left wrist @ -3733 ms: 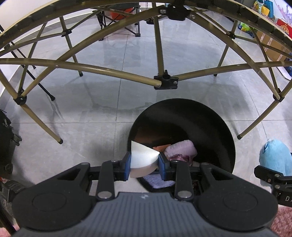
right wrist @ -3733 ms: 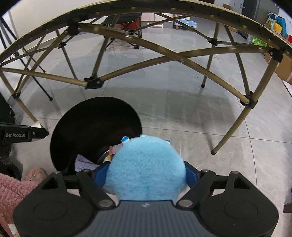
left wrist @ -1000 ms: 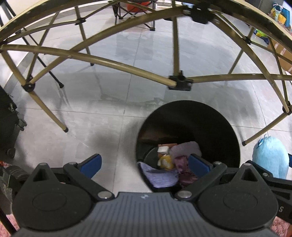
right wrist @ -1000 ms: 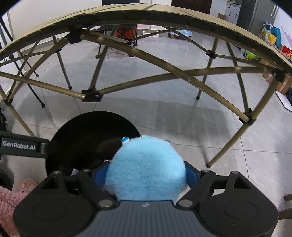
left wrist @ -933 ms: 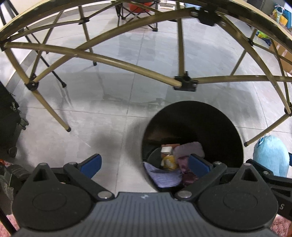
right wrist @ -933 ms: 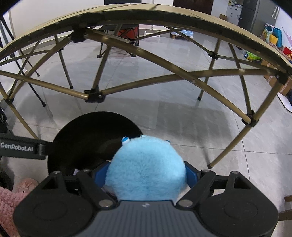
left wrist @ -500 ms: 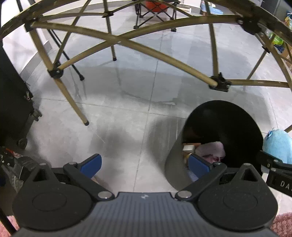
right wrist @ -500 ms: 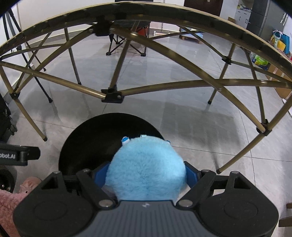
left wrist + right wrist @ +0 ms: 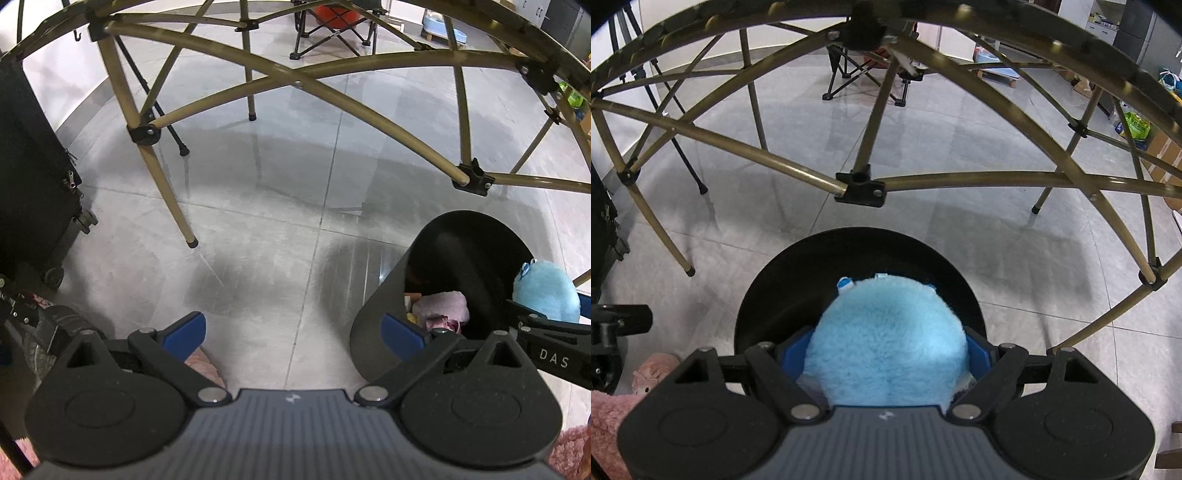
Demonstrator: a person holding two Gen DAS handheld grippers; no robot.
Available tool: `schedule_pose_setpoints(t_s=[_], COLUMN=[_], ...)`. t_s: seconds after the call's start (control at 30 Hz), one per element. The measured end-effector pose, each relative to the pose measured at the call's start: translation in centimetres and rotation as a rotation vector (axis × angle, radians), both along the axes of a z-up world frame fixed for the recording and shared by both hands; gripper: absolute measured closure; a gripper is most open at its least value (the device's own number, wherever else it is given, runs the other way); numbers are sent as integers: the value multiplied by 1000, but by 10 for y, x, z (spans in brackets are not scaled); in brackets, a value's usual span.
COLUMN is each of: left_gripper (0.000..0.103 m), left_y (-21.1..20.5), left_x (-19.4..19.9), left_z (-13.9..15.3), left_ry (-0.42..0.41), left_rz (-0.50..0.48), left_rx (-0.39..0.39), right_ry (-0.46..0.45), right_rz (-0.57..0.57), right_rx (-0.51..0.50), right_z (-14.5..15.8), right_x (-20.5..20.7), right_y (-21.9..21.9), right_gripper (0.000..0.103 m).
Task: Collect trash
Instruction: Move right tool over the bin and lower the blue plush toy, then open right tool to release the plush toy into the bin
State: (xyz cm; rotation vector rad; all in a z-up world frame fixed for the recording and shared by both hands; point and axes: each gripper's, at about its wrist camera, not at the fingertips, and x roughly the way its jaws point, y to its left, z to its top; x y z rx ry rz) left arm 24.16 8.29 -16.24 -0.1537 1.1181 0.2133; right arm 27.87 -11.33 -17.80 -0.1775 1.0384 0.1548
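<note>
While the right tool (image 9: 886, 354) clasps a fluffy blue plush toy (image 9: 886, 332) between its blue pads, the toy hangs directly over the open mouth of the black trash bin (image 9: 775, 295), which stands on the grey tiled floor (image 9: 1015, 258) beneath the brass-coloured legs of a folding worktop frame (image 9: 860, 188). Seen from the left wrist, the same toy (image 9: 546, 291) sits at the bin's (image 9: 373, 325) far rim, above a pink cloth (image 9: 441, 304) and other scraps already lying inside. The left tool (image 9: 291, 332) is released, its jaws spread wide with nothing between them, hanging over bare floor to the left of the bin.

To finish this drop cleanly, the toy looks best let go only with its whole bulk inside the rim, since soft plush may catch on a pad or bounce off the edge; a wide, quick release seems wise.

Much remains unclear: the toy blocks the bin's interior in the right view, so how full it is cannot be judged there, and the small yellowish items beside the cloth are too dim to name. A pink fuzzy object (image 9: 605, 410) at the lower left is cut off by the frame edge.
</note>
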Motion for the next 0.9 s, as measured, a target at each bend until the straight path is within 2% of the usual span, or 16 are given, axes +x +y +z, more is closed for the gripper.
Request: schedule_pose_setpoints(t_s=[0.67, 0.87, 0.9], left_gripper=[0, 0, 0], left_y=[10, 8, 8], left_x=[-5, -5, -5], left_z=[0, 0, 0], left_ry=[-3, -2, -2], left_rz=[12, 12, 12], left_rx=[-6, -4, -4], right_ry=[33, 32, 31], right_rz=[7, 12, 10], right_rx=[-24, -9, -7], right_z=[-11, -11, -11], right_x=[4, 4, 4], right_y=[14, 13, 13], right_gripper=[20, 14, 9])
